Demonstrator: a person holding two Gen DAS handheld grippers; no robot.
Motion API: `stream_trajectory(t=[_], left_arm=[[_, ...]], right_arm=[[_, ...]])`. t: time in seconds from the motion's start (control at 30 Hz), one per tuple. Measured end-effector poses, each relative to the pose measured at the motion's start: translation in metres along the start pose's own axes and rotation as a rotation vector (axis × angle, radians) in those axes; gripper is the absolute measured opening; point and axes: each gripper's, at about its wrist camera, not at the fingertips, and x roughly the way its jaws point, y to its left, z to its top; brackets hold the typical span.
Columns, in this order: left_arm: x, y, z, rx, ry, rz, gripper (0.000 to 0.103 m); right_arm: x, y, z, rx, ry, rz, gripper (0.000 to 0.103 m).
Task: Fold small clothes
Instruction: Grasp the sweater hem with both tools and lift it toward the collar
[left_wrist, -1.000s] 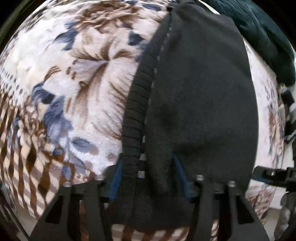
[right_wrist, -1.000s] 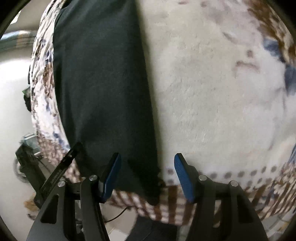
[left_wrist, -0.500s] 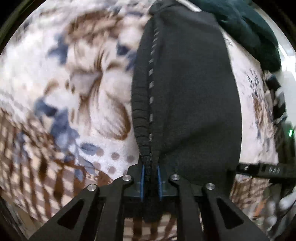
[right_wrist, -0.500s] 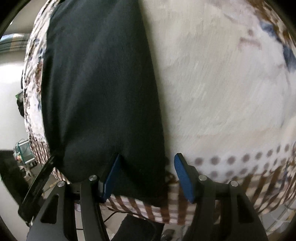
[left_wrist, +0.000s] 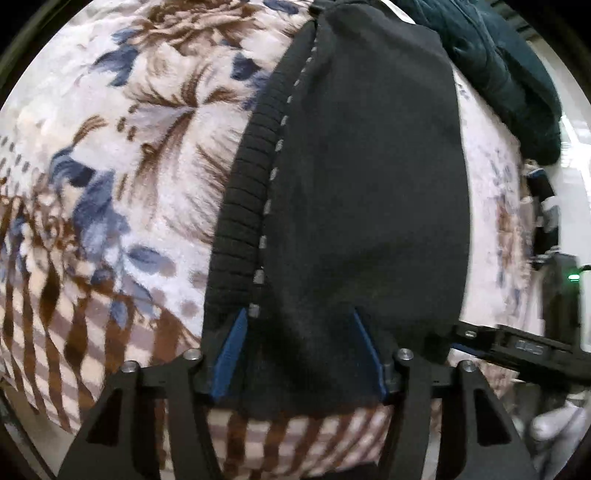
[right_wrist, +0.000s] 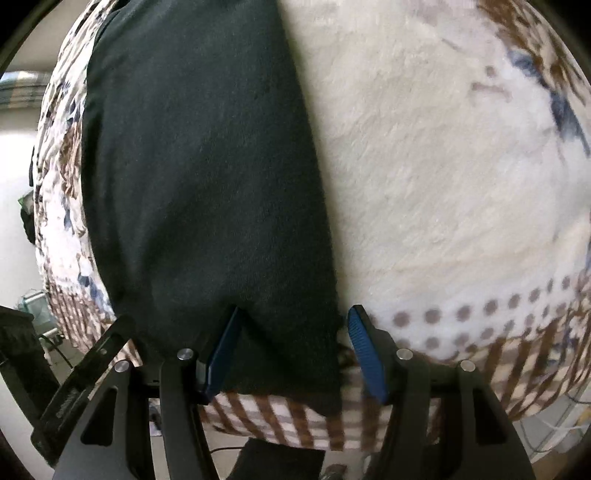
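Black garment flat on the floral blanket, both grippers spread over its near edge.

Left wrist: our left gripper stands open, its blue pads partly hidden by the black garment, whose ribbed band runs up the frame's centre over the blanket.
Right wrist: our right gripper gapes open astride the garment's lower right corner; its left pad is half buried in cloth.

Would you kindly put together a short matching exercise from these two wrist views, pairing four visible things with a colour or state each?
Things:
1. black garment
2. blanket
3. dark green clothes
4. left gripper

Descriptions:
A. heaped at the far edge of the bed
B. open, fingers on either side of the near hem
C. floral, brown and blue
D. lying flat, ribbed band along one side

Pairs: 1-D, 2-C, 3-A, 4-B
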Motion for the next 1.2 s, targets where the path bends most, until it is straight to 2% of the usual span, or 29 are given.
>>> stream_trajectory(t=[0.03,0.13,0.23,0.37,0.43,0.53,0.6,0.7,0.73,0.77,0.8,0.87,0.93,1.03,1.13,1.17,1.2], left_arm=[[0.005,-0.003,-0.001,0.003,-0.008,0.02,0.002],[-0.002,-0.008,-0.006,-0.012,-0.072,0.03,0.002],[-0.028,-0.004,-0.011,-0.012,-0.127,0.041,0.002],[-0.034,0.018,-0.015,-0.01,-0.074,0.01,0.002],[-0.03,0.021,-0.012,0.025,-0.079,0.034,0.002],[-0.025,0.028,-0.006,0.024,-0.074,0.04,0.002],[-0.01,0.028,-0.004,0.032,-0.049,0.058,0.002],[0.01,0.034,-0.004,0.014,-0.014,0.063,0.002],[0.011,0.034,-0.004,0.016,-0.015,0.066,0.002],[0.008,0.033,-0.004,0.022,-0.014,0.067,0.002],[0.004,0.031,-0.004,0.031,-0.021,0.073,0.002],[0.003,0.03,-0.007,0.059,-0.021,0.078,0.003],[0.017,0.036,-0.012,0.067,0.008,0.1,0.003],[0.017,0.033,-0.008,0.055,0.009,0.093,0.005],[0.0,0.032,-0.005,0.012,0.002,0.015,0.01],[-0.008,0.033,-0.004,-0.003,-0.017,-0.008,0.016],[-0.014,0.035,-0.004,-0.019,-0.037,-0.026,0.031]], right_arm=[[-0.001,-0.001,0.001,-0.006,-0.006,-0.011,0.062],[-0.002,-0.011,0.003,-0.006,-0.023,-0.044,0.062],[-0.006,-0.015,0.002,0.004,-0.026,-0.021,0.062],[-0.008,-0.021,-0.002,-0.007,-0.022,0.013,0.062],[-0.004,-0.021,-0.005,-0.009,-0.015,0.044,0.062],[-0.001,-0.022,-0.009,-0.017,-0.01,0.072,0.062],[0.002,-0.022,-0.01,-0.031,-0.007,0.088,0.062],[0.018,-0.022,-0.015,-0.042,-0.009,0.156,0.061],[0.021,-0.025,-0.018,-0.03,-0.022,0.2,0.052],[0.022,-0.029,-0.023,-0.022,-0.026,0.232,0.011],[0.022,-0.032,-0.027,-0.004,-0.015,0.258,0.012],[0.012,-0.034,-0.035,0.0,-0.059,0.282,0.011],[0.013,-0.038,-0.038,-0.031,-0.076,0.209,0.011],[0.026,-0.039,-0.032,0.008,-0.036,0.224,0.012],[0.025,-0.037,-0.025,0.042,0.01,0.247,0.023],[0.025,-0.043,-0.027,0.049,0.018,0.259,0.03],[0.024,-0.045,-0.025,0.057,0.024,0.273,0.041]])
